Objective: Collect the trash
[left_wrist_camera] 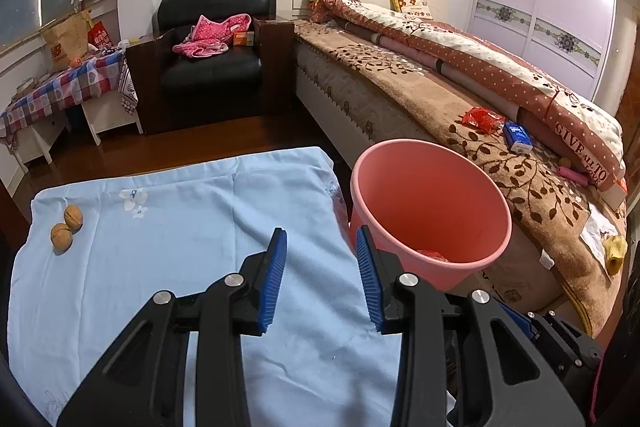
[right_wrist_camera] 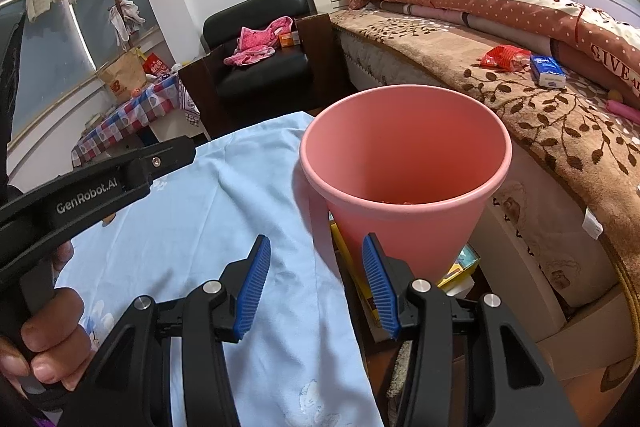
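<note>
Both my grippers are empty. My left gripper (left_wrist_camera: 322, 247) hangs over the blue cloth (left_wrist_camera: 180, 247) covering the surface, its fingers spread apart with nothing between them. My right gripper (right_wrist_camera: 316, 263) is also spread wide, aimed at the gap between the cloth edge and the pink bin (right_wrist_camera: 404, 155), holding nothing.

The bin stands just beside the surface, between it and the bed (left_wrist_camera: 400, 83). Looking down into it from the left wrist, I see something red (left_wrist_camera: 432, 254) lying at the bottom, so I judge at least one piece is already collected.

A good deal seems left. On the cloth, two walnuts (left_wrist_camera: 66, 227) sit near the far left edge, touching each other. On the bed's brown blanket lie a red wrapper (left_wrist_camera: 482, 118) and a blue packet (left_wrist_camera: 517, 137) near each other, and a yellow scrap (left_wrist_camera: 615, 251) lies farther along. Whether all of these count as trash I can only guess.
</note>
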`<state>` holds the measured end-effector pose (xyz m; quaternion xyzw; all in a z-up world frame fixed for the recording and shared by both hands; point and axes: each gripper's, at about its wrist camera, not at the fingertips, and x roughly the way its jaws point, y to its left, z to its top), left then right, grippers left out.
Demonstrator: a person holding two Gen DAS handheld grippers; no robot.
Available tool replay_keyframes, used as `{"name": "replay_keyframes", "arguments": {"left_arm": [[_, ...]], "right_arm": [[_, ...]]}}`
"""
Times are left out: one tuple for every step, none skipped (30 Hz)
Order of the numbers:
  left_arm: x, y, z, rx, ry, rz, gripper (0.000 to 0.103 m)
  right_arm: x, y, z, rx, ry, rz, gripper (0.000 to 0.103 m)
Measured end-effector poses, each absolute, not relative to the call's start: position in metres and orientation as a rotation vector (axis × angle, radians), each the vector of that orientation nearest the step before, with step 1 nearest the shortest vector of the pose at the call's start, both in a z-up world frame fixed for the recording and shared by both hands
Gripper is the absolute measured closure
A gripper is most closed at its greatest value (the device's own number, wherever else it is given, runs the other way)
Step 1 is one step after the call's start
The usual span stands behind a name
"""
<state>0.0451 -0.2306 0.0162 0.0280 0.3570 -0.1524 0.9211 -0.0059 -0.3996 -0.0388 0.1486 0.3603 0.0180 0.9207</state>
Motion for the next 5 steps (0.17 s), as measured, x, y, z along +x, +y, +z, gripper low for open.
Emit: {"name": "replay_keyframes", "arguments": {"left_arm": [[0.0452,-0.2304,0.0161,0.059,0.734,-0.314,0.067],[0.0453,-0.2299,0.0160,0.058,0.734,-0.311,0.067],[0.0457,-0.2295,0.0158,0.056,0.736,-0.310,0.067],[0.0461,-0.2297,0.0158,0.055,0.737,-0.311,0.067],[0.0464,-0.2294,0.0157,0.055,0.738,-0.310,0.067]], "right_arm": [[-0.0060,-0.3999,-0.0387,0.305,0.741,0.037,0.055],[-0.0060,-0.4000,-0.0385,0.306,0.740,0.037,0.055],[-0.0060,-0.3999,-0.0385,0.306,0.741,0.037,0.055],[-0.0062,-0.3999,-0.0385,0.307,0.740,0.037,0.055],[-0.0061,-0.3996,-0.0387,0.306,0.740,0.038,0.055]]}}
